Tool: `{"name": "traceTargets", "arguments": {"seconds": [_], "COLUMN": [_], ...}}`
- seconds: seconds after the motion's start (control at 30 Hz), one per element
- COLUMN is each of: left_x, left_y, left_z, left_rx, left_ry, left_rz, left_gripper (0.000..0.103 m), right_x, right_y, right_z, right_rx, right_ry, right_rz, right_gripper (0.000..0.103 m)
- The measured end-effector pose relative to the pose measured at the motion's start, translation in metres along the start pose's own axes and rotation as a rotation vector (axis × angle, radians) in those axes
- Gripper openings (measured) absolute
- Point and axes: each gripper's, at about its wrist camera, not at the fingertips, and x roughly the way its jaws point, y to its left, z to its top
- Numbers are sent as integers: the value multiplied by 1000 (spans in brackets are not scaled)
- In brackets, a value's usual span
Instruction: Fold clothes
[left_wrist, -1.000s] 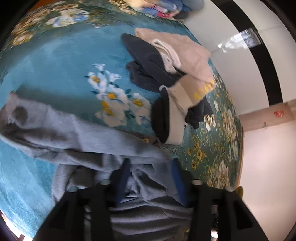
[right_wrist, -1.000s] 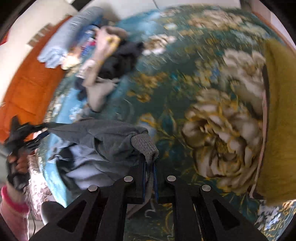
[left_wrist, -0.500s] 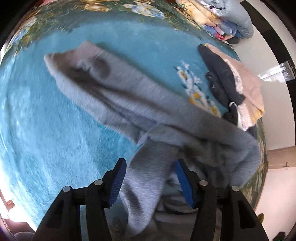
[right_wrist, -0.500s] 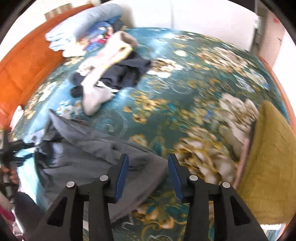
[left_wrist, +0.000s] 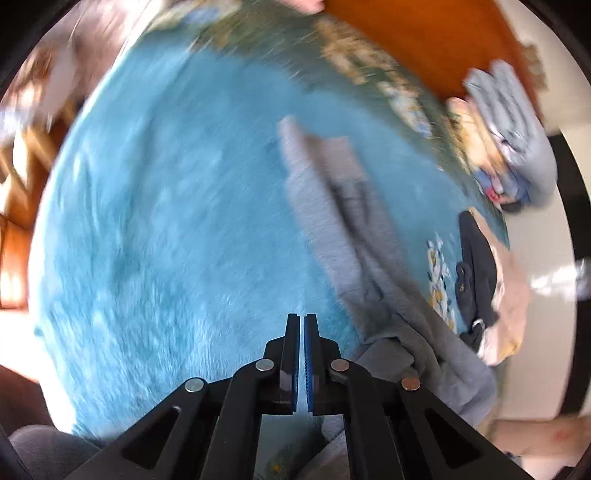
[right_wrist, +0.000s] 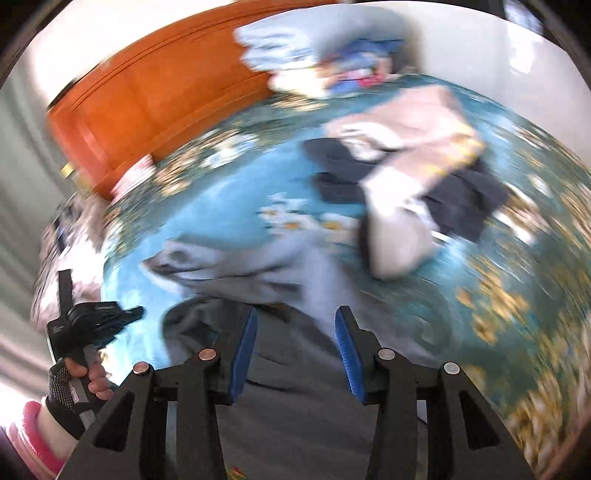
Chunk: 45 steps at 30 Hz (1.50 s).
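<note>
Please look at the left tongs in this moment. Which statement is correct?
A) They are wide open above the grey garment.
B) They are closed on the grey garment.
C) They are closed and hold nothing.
C: the left tongs have their blue pads almost together with nothing between them, and the grey garment lies apart, to their right, on the blue blanket.

- Both views are bright with daylight; white glare burns out the left edge of the left wrist view.
- Motion blur smears the teal floral plush bedspread (left_wrist: 177, 229) and the rumpled grey sweatshirt (right_wrist: 258, 269).
- Fisheye curvature bends everything near the dark rims.
- Shadows seem soft, perhaps lost to blur.
</note>
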Motion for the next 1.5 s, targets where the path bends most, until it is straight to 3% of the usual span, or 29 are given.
{"name": "traceTargets", "arguments": {"seconds": [0.2,0.27,0.47,0.63,0.9,1.0,1.03,1.07,1.17,1.27,1.37,1.5], "left_x": [7,11,40,39,40,41,41,42,41,39,41,40], "left_y": [-37,-41,-29,-17,1,5,6,7,6,9,6,3], "left_z": [-18,-23,-16,-9,-1,1,1,1,1,2,1,0], "left_rx": [212,228,179,107,-3,-27,-31,-35,-33,-44,-44,-24], "left_ry": [21,41,71,34,4,14,16,18,25,38,47,64], "left_rz": [-39,-48,0,23,75,70,69,68,51,23,13,0], "left_gripper": [5,6,33,52,56,57,58,59,62,62,62,63], "right_x": [77,105,194,261,326,340,343,342,337,323,302,279], "right_y": [71,90,133,174,217,221,224,225,227,216,197,170], "right_z": [41,55,81,100,107,98,93,91,90,126,179,240], "right_rx": [-218,-261,-324,-393,-518,-526,-541,-559,-587,-523,-456,-400], "right_ry": [91,127,278,381,482,526,538,538,531,436,294,126], "right_rz": [127,164,169,183,191,185,170,167,161,132,60,-124], "right_gripper": [46,55,56,56,56,40,24,7,5,5,4,4]}}
